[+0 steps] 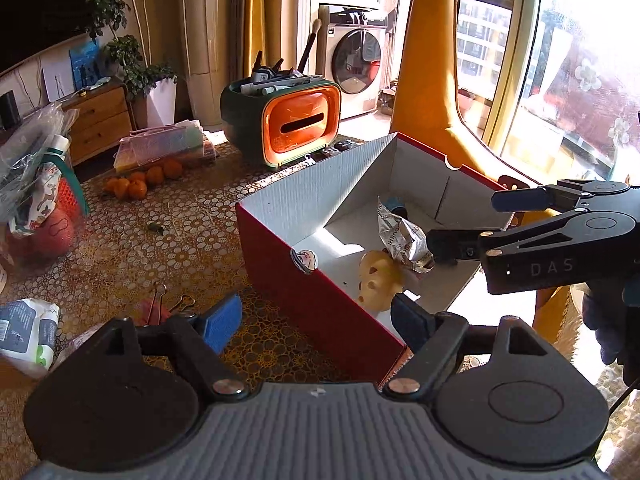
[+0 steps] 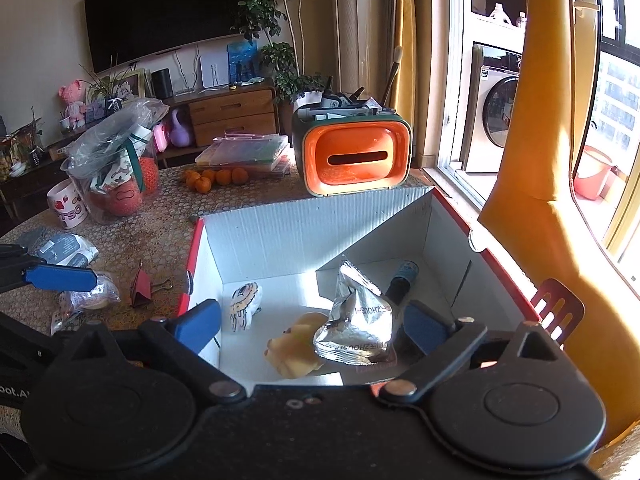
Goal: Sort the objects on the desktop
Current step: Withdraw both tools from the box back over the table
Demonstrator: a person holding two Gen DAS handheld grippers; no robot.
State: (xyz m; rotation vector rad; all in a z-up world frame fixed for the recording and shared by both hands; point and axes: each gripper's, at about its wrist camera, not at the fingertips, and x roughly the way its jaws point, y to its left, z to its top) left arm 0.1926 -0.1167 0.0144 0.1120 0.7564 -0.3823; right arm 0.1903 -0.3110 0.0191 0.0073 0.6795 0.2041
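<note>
A round table (image 2: 132,236) under a lace-patterned cover fills the foreground of a sunlit living room, with a wall-mounted television (image 2: 168,8), a wooden cabinet (image 2: 234,114), potted plants (image 2: 276,56), yellow curtains (image 2: 536,120) and a washing machine (image 2: 498,112) by the window. Beyond the fingers of both grippers sit an orange tissue holder (image 2: 354,158), flat plastic cases (image 2: 248,152), a cluster of tangerines (image 2: 216,178) and a jar stuffed with bags (image 2: 116,160). The red cardboard box (image 1: 316,292) stands open, and inside it, just ahead of the right gripper (image 2: 316,328), lie a silver foil packet (image 2: 356,320), a yellow toy (image 2: 298,346), a small printed figure (image 2: 242,306) and a dark tube (image 2: 400,284). That gripper angles down over the box, fingers spread wide with nothing pinched. The left gripper (image 1: 316,324) tilts down over the box's near wall, fingers also apart and empty; to the left of its left finger lie a red binder clip (image 1: 156,312) and a tissue pack (image 1: 28,332).
</note>
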